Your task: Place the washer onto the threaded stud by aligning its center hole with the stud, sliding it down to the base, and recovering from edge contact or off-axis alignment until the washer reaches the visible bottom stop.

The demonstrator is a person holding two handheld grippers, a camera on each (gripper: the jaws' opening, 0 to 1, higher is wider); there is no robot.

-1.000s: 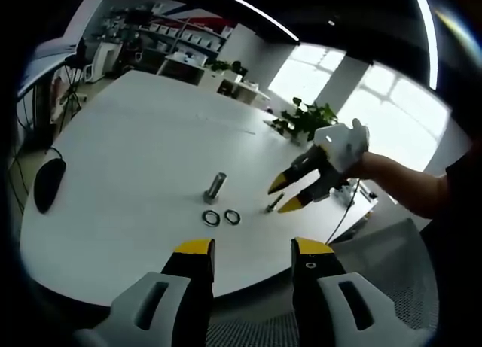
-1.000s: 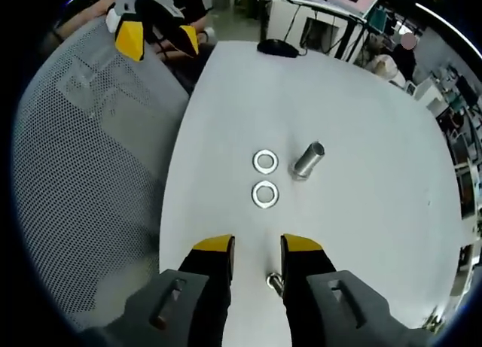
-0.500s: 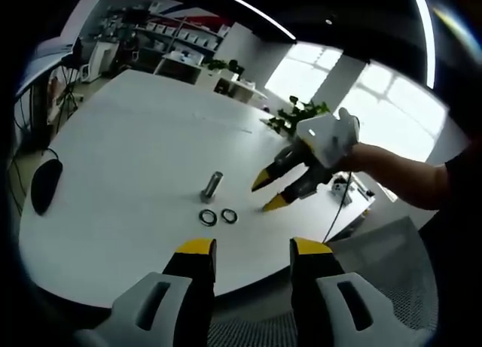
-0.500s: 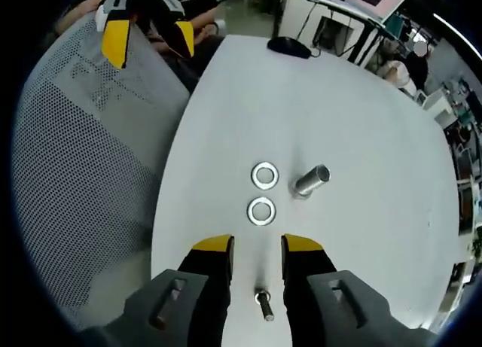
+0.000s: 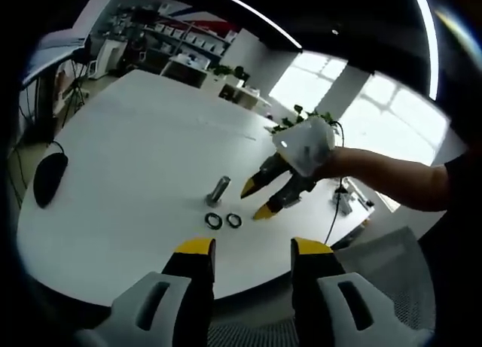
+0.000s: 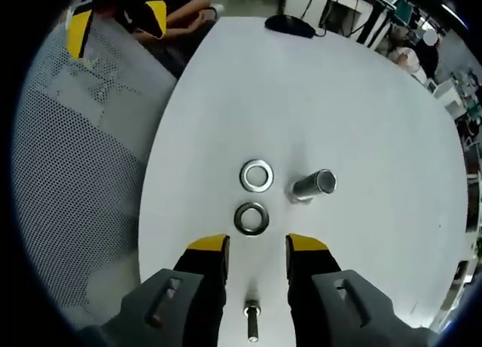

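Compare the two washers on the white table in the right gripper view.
The near washer lies closest to the right tool, just ahead of its jaws; the far washer lies beyond it, beside the metal cylinder. The near washer looks darker, the far washer brighter. Both are flat metal rings of similar size, lying apart on the table.

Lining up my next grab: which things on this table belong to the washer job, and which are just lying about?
Job items: two washers, small threaded stud between the right gripper jaws.

Lying about: metal cylinder, computer mouse, potted plant, mesh chair.
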